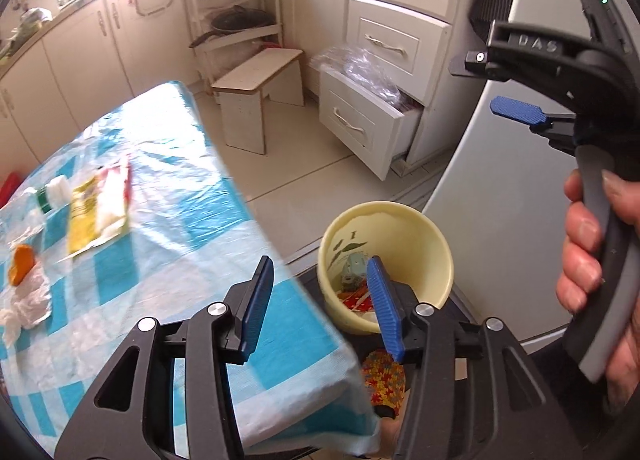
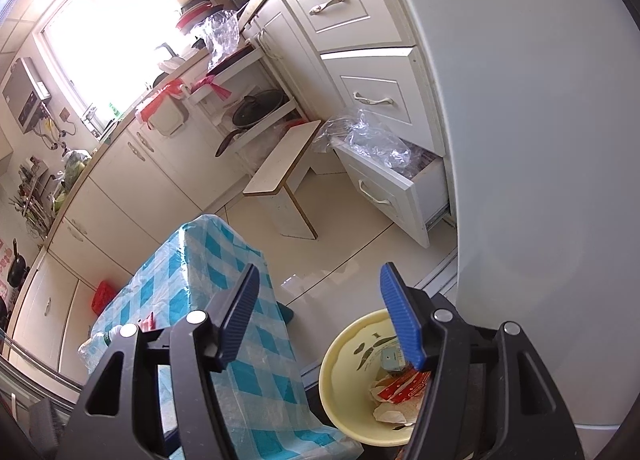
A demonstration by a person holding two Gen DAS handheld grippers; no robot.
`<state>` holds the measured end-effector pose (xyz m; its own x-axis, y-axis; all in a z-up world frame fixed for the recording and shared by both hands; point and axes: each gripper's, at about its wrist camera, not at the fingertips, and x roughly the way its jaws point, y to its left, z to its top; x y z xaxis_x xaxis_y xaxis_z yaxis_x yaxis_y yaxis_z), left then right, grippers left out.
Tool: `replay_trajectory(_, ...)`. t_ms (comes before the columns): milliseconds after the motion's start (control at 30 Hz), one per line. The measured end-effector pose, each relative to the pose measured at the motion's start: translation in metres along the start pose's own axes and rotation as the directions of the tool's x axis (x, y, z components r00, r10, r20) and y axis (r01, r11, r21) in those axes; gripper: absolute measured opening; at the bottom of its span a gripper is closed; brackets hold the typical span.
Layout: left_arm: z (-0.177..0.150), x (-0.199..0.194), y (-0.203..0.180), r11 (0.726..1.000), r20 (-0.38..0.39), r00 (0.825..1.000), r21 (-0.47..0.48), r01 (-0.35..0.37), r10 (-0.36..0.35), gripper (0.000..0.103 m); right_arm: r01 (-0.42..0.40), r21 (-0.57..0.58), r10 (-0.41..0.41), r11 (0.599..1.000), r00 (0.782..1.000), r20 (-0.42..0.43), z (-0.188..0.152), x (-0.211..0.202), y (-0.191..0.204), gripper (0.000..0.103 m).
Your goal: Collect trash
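A cream bin [image 1: 404, 232] stands on the floor by the table corner, with red-and-white wrappers [image 2: 404, 388] and a small teal carton [image 1: 354, 270] inside. On the blue checked tablecloth [image 1: 168, 163] lie a yellow packet [image 1: 96, 207], an orange peel [image 1: 22, 268], a crumpled white tissue [image 1: 28, 300] and a green-and-white bottle [image 1: 52, 191]. My left gripper [image 1: 320, 300] hovers open over the table corner and the bin's rim, with nothing between its fingers. My right gripper [image 2: 320, 284] is open and empty above the bin [image 2: 352, 360]. In the left wrist view a hand [image 1: 584, 260] holds the right gripper [image 1: 492, 85] high to the right.
A white fridge [image 1: 500, 179] stands close behind the bin. A low wooden stool [image 1: 260, 75] and an open bottom drawer [image 1: 360, 119] stuffed with clear plastic bags sit across the tiled floor. Cabinets line the far wall. A red basket [image 2: 104, 296] lies beside the table.
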<state>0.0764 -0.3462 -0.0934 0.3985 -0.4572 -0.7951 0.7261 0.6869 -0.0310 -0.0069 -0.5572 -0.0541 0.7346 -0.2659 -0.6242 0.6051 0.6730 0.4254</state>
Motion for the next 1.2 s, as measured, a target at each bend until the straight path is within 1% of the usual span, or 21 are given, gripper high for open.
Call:
replay_trajectory(133,-0.015,-0.022,0.033,0.998,0.029,0.998,-0.048,-0.045,0.047,0.048,-0.002,-0.036,0.002,0.999,1.0,-0.004,-0.003,0.004,0.012,0.063)
replay_trajectory(233,-0.027,-0.038,0.066,0.99,0.042,0.995,-0.107,-0.087,0.092,0.048,-0.007,-0.064,0.007,0.998,1.0,-0.009,-0.005,0.008,0.024,0.063)
replay_trajectory(367,-0.043,-0.056,0.122,0.965,0.05,0.983,-0.209,-0.16,0.174,0.048,-0.016,-0.108,0.014,0.994,1.0,-0.023,-0.012,0.014,0.042,0.064)
replay_trajectory(467,-0.056,-0.071,0.167,0.93,0.058,0.967,-0.292,-0.222,0.249,0.048,-0.026,-0.145,0.021,0.989,0.999,-0.036,-0.017,0.02,0.058,0.064)
replay_trajectory(533,-0.066,-0.082,0.197,0.901,0.061,0.952,-0.346,-0.261,0.299,0.049,-0.034,-0.167,0.026,0.985,0.998,-0.048,-0.02,0.024,0.068,0.064)
replay_trajectory(600,-0.074,-0.089,0.224,0.872,0.053,0.938,-0.389,-0.296,0.342,0.052,-0.048,-0.185,0.037,0.981,0.997,-0.063,-0.024,0.028,0.077,0.064)
replay_trajectory(667,-0.081,-0.092,0.25,0.846,0.038,0.925,-0.42,-0.328,0.378,0.053,-0.063,-0.208,0.048,0.976,0.996,-0.077,-0.029,0.031,0.089,0.065)
replay_trajectory(767,-0.085,-0.092,0.28,0.828,0.028,0.91,-0.428,-0.363,0.414,0.055,-0.091,-0.245,0.068,0.965,0.992,-0.102,-0.037,0.037,0.106,0.067)
replay_trajectory(833,-0.087,-0.09,0.294,0.828,0.023,0.906,-0.416,-0.377,0.423,0.061,-0.109,-0.271,0.079,0.956,0.99,-0.119,-0.043,0.041,0.119,0.067)
replay_trajectory(867,-0.086,-0.086,0.299,0.829,0.018,0.904,-0.406,-0.384,0.427,0.062,-0.119,-0.283,0.085,0.952,0.988,-0.129,-0.046,0.043,0.125,0.067)
replay_trajectory(933,-0.084,-0.076,0.305,0.838,0.011,0.905,-0.384,-0.389,0.425,0.065,-0.141,-0.307,0.099,0.941,0.984,-0.149,-0.052,0.047,0.139,0.067)
replay_trajectory(1033,-0.081,-0.059,0.312,0.854,-0.003,0.912,-0.35,-0.384,0.409,0.066,-0.176,-0.339,0.121,0.924,0.977,-0.177,-0.064,0.053,0.16,0.067)
replay_trajectory(1200,-0.08,-0.038,0.318,0.862,-0.025,0.92,-0.34,-0.376,0.392,0.065,-0.24,-0.382,0.16,0.892,0.96,-0.231,-0.083,0.064,0.198,0.067)
